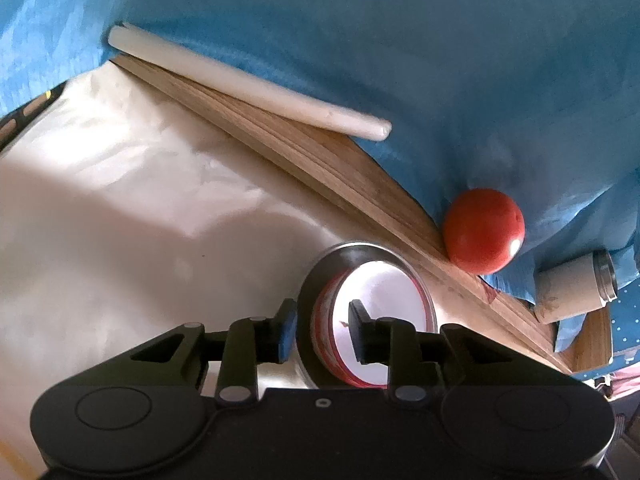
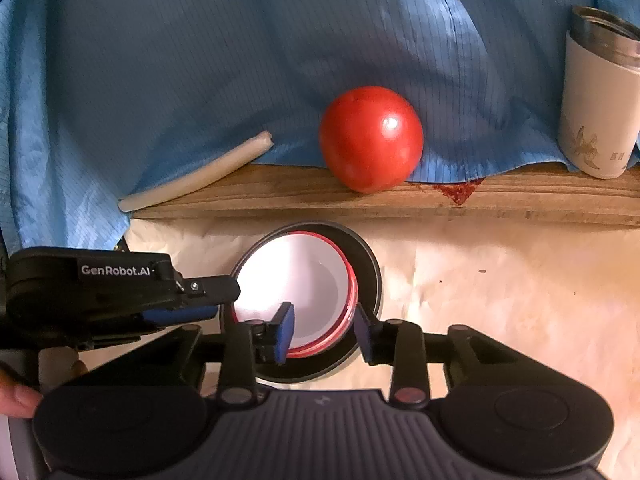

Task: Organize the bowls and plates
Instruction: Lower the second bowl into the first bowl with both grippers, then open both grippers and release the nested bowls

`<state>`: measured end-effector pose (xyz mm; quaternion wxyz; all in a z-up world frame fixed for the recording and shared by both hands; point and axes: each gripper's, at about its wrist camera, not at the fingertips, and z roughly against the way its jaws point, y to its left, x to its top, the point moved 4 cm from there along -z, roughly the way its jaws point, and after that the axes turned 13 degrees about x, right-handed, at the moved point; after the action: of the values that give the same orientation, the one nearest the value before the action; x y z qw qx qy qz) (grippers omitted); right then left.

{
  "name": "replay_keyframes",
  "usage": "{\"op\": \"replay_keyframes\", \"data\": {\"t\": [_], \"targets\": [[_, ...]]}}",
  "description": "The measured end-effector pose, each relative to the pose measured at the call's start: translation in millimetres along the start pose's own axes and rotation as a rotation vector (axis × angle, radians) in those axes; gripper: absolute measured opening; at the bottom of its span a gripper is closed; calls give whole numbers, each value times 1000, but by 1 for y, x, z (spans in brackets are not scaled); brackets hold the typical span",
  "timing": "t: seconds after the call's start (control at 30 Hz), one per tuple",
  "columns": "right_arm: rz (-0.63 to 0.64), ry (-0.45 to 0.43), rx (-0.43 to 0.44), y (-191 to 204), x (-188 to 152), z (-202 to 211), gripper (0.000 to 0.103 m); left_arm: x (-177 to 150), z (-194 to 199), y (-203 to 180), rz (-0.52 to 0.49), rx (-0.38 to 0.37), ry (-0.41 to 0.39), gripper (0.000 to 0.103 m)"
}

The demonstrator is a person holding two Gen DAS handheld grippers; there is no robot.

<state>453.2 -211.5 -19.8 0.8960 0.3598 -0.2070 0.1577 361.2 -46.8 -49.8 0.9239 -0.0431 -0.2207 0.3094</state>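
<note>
The white bowl (image 2: 294,286) already sat nested in the dark plate (image 2: 366,264), its rim between the slack, part-open fingers of both the left claw (image 1: 323,328) and right claw (image 2: 325,332), so stacking looked done and only withdrawal remained.

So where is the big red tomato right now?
The tomato sits on the wooden ledge against the blue cloth, behind the bowl, between the white stick and the cup.

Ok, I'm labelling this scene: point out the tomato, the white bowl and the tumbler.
tomato (image 2: 371,138): right wrist view, middle of its skin.
white bowl (image 2: 296,276): right wrist view, inner floor.
tumbler (image 2: 596,108): right wrist view, white side wall.
</note>
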Motion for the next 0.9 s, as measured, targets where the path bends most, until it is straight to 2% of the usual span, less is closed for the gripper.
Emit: {"op": "replay_keyframes", "data": {"t": [0.33, 0.47, 0.53, 0.6, 0.63, 0.67, 0.7, 0.9], "targets": [[11, -19, 2, 1, -2, 4, 49, 1, 4, 4, 14, 6, -15, 34], [10, -27, 0, 2, -3, 6, 54, 3, 5, 6, 15, 12, -25, 40], [9, -30, 0, 1, -3, 6, 57, 4, 6, 7, 17, 15, -27, 45], [9, -34, 0, 1, -3, 7, 64, 6, 6, 8, 21, 22, -34, 57], [9, -36, 1, 1, -3, 8, 72, 6, 7, 9, 22, 29, -41, 62], [8, -39, 4, 1, -3, 8, 79, 7, 8, 10, 23, 39, -51, 72], [6, -44, 7, 2, -4, 9, 82, 7, 9, 10, 23, 48, -61, 78], [-1, -59, 14, 0, -2, 11, 100, 12, 9, 14, 27, 80, -83, 92]]}}
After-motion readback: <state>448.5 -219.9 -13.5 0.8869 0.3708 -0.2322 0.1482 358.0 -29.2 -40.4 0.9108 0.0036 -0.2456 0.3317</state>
